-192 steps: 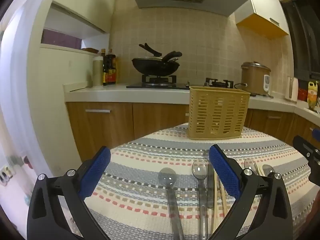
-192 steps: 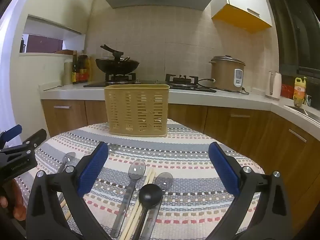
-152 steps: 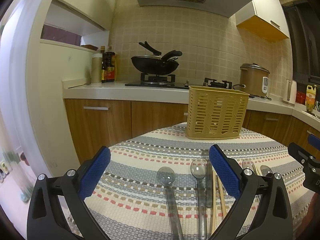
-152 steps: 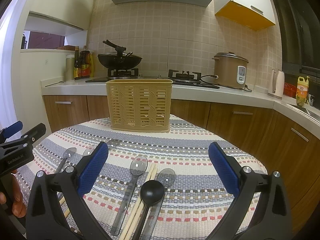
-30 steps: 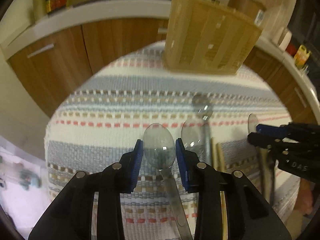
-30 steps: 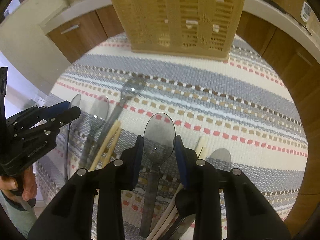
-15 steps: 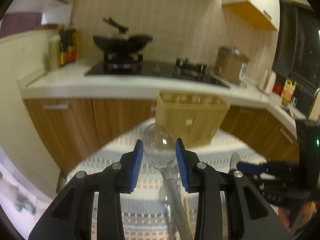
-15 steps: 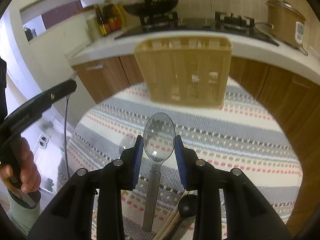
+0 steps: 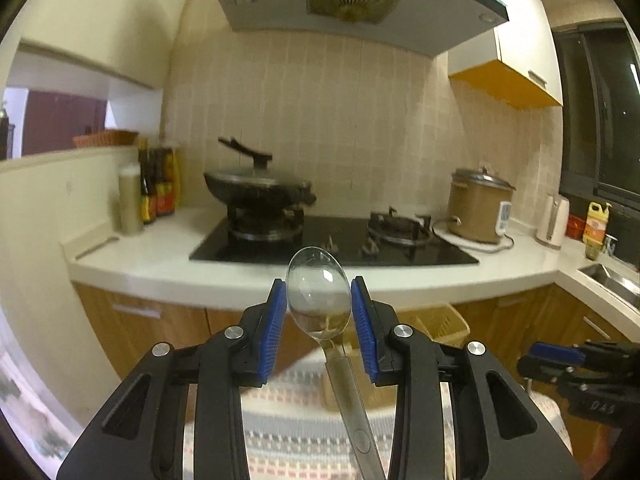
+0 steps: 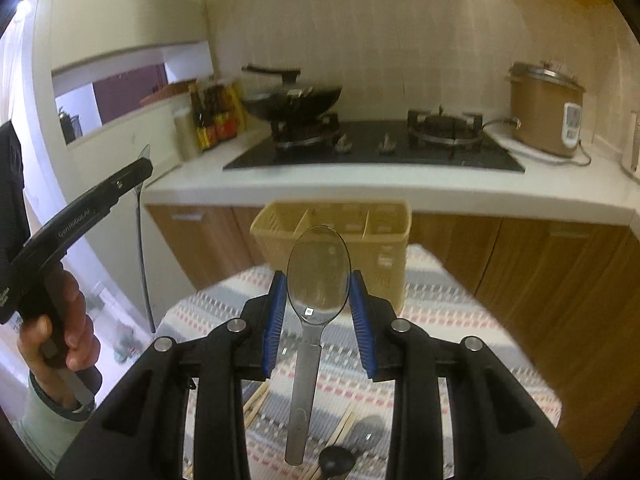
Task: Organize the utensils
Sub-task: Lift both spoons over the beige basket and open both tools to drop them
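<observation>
**Two clear spoons aloft near the basket**

Now the left gripper [image 9: 319, 316] is clamping the bowl of a clear plastic spoon [image 9: 318, 298] between its blue-padded jaws, the handle slanting back and down under the tool. It is holding the spoon in the air above and short of the tan slotted plastic utensil basket [image 10: 332, 240], which is standing on the far edge of the striped woven tablecloth [image 10: 440, 320]. The right gripper [image 10: 319, 304] is likewise gripping a second clear plastic spoon [image 10: 319, 276] by its bowl, jaws narrowed onto it, just in front of the basket's open compartments. Short of the basket, wooden chopsticks [image 10: 256, 400], a black ladle [image 10: 336, 462] and another spoon [image 10: 366, 436] are lying on the cloth. Left of the basket, the person's left hand [image 10: 60, 332] is grasping its tool's handle.
</observation>
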The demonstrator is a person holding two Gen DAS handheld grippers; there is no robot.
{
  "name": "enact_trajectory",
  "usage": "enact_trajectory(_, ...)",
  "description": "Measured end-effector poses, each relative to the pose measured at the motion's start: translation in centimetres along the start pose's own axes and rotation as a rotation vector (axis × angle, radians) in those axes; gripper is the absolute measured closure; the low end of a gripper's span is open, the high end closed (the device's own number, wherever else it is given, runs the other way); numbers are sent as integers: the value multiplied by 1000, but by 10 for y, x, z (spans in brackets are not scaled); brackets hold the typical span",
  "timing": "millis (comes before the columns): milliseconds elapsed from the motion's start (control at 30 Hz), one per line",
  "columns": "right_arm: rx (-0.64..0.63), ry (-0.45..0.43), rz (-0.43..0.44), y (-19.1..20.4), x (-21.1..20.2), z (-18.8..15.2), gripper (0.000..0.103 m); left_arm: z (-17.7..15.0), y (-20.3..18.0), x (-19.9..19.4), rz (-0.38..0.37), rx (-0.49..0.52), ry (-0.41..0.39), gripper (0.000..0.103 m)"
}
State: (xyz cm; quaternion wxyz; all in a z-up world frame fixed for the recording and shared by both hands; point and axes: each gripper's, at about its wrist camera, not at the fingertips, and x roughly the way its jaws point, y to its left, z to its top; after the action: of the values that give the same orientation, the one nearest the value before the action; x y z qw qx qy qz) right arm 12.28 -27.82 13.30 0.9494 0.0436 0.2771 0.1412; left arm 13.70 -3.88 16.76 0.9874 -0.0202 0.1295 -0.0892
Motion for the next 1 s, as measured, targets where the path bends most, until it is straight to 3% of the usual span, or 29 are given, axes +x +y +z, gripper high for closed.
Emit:
enact_trajectory(333, 8, -216, -46, -23, -5, 68, 74, 39, -4, 35, 2, 17, -131, 72)
enact_trajectory(600, 47, -357, -119, -43, 44, 112, 74, 45, -13, 98, 0, 10, -181, 71)
enact_trajectory(833, -34, -346, -220, -47, 109, 101, 74, 6, -25, 154, 46, 55, -137, 71)
enact_trajectory(1000, -69, -320, -219, -50, 132, 78, 74, -19, -20, 176, 51, 40, -94, 71)
